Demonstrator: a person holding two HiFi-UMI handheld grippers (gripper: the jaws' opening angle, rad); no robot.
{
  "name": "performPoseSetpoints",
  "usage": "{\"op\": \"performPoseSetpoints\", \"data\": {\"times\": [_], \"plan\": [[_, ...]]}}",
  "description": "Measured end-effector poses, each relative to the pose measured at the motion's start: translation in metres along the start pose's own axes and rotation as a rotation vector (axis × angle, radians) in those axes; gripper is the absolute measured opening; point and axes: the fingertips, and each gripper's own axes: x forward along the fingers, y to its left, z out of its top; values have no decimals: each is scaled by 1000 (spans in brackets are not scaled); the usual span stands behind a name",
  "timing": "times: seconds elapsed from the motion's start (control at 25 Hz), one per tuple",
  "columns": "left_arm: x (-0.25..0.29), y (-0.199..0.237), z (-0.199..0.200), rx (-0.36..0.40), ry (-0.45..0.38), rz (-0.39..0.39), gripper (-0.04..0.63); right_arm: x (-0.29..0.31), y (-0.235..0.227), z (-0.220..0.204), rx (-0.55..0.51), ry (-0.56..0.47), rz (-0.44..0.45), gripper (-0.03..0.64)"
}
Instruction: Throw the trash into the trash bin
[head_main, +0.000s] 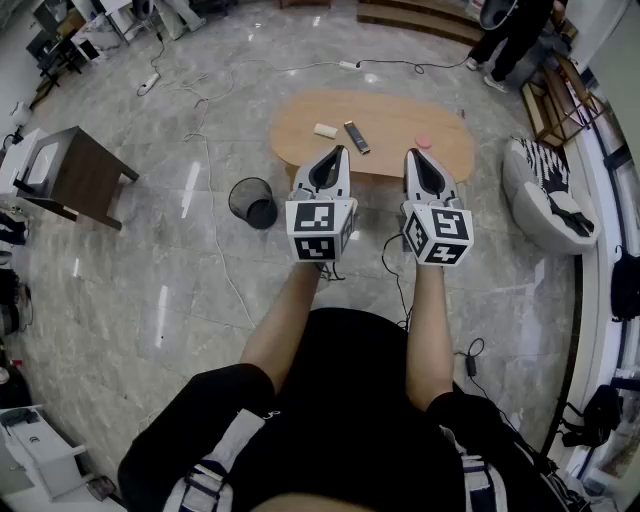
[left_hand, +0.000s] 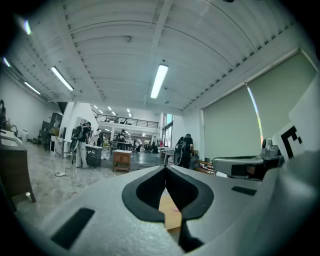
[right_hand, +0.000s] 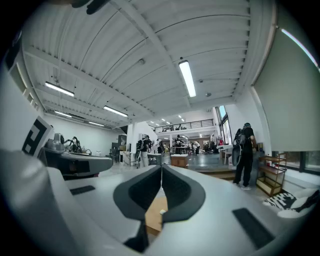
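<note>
Trash lies on the far side of an oval wooden bench (head_main: 400, 118). There is a white scrap (head_main: 325, 130) toward the left, a dark flat bar (head_main: 356, 137) just right of it, and a small pink bit (head_main: 423, 142) further right, near the bench's near edge. All three are apart from each other and nothing holds them.

The trash bin (head_main: 262, 214), a black mesh basket, stands upright on the marble floor (head_main: 150, 290) just off the near left end of the bench. A thin cable (head_main: 215, 235) trails across the floor beside it.

The person holds both tools level, side by side, pointing at the bench. The left tongs (head_main: 338, 150) reach over its near edge, with the tips short of the dark bar. In the left gripper view the two dark pads meet at the tip and grip nothing, and a strip of the tan bench top shows below them. The right tongs (head_main: 412, 153) are pressed together in the same way and are empty. Their tips are close to the pink bit but not on it.

A brown side table (head_main: 85, 170) stands well to the left. A white seat (head_main: 535, 205) with a striped cushion sits to the right of the bench. A person (head_main: 512, 35) in dark clothes stands beyond the far right end.
</note>
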Motion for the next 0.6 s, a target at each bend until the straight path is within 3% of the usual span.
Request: {"op": "performPoseSetpoints", "data": {"times": [0.6], "plan": [[35,71,-20,-46,-3,75,6,72,3,-8,-5,-33,45,12]]}}
